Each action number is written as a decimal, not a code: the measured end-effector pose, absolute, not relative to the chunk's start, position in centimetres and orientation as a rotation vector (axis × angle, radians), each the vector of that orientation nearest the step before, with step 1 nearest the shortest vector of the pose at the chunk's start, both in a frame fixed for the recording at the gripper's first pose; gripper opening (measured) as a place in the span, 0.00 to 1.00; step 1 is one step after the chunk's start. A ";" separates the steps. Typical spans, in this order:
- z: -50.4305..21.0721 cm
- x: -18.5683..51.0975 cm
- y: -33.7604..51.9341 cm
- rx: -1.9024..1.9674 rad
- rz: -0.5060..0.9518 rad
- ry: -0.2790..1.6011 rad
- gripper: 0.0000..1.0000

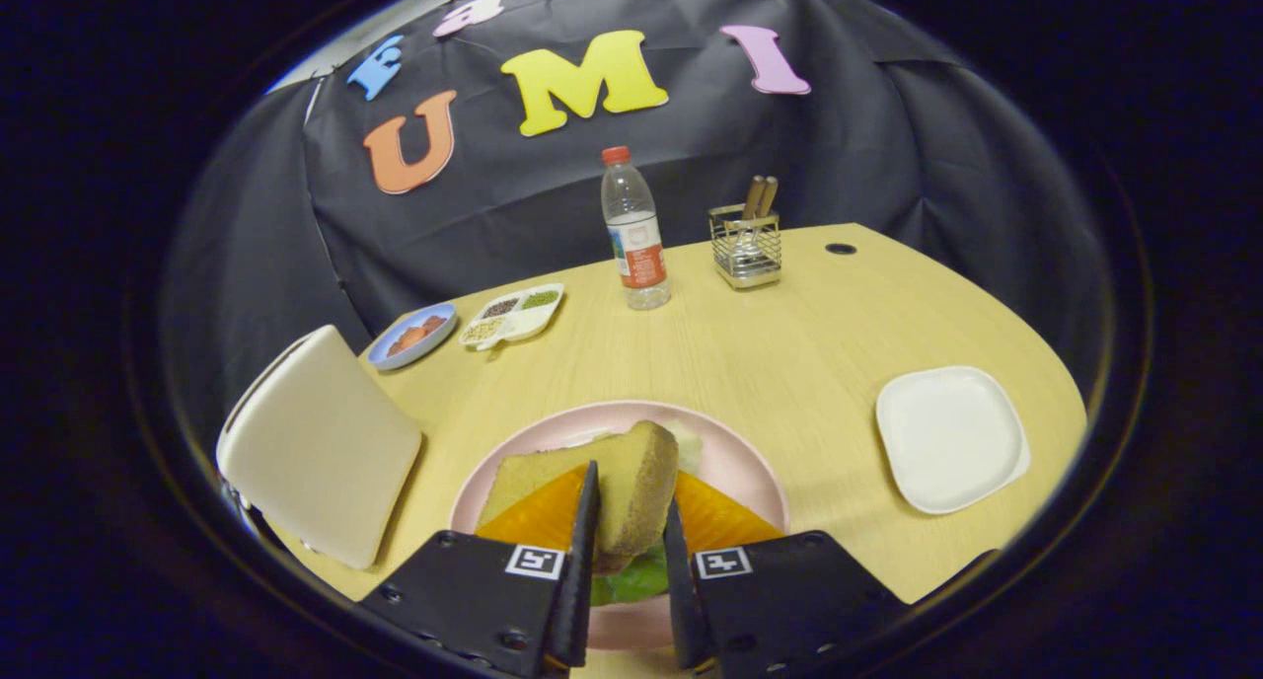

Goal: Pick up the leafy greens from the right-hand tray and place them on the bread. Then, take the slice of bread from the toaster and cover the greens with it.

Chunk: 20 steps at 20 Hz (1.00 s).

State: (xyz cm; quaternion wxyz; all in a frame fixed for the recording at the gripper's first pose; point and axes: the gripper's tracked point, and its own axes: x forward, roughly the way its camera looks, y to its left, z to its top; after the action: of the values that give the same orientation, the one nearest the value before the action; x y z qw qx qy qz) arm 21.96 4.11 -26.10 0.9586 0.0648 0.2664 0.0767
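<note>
My gripper [630,506] is shut on a slice of bread [602,487], both fingers pressing its sides. The slice hangs tilted just above a pink plate [735,457]. Under it lie leafy greens [636,578], seen between the fingers, and orange cheese-like slices [720,521] spread to either side. A pale bit of the lower bread [688,445] peeks out behind the held slice. The white toaster [321,447] stands left of the plate. The white square tray [950,437] sits to the right with nothing on it.
Farther back stand a water bottle [634,230] with a red cap and a wire holder [747,245] with utensil handles. At the back left lie a blue dish [412,336] of red food and a divided white dish [513,315] of seeds.
</note>
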 end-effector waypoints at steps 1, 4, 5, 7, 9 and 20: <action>-26.2 21.7 4.0 0.111 0.151 0.521 0.37; -25.3 21.7 3.7 0.058 0.122 0.462 0.49; -24.6 21.6 3.4 0.042 0.100 0.437 0.54; -23.4 20.8 3.4 0.022 0.075 0.399 0.76; -21.8 19.4 3.6 0.001 0.053 0.369 0.90; -6.7 7.2 5.3 -0.029 0.049 0.113 0.98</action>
State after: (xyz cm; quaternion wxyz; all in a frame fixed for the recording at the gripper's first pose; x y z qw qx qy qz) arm 7.15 5.34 -6.71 0.9980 -0.0145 0.0566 0.0246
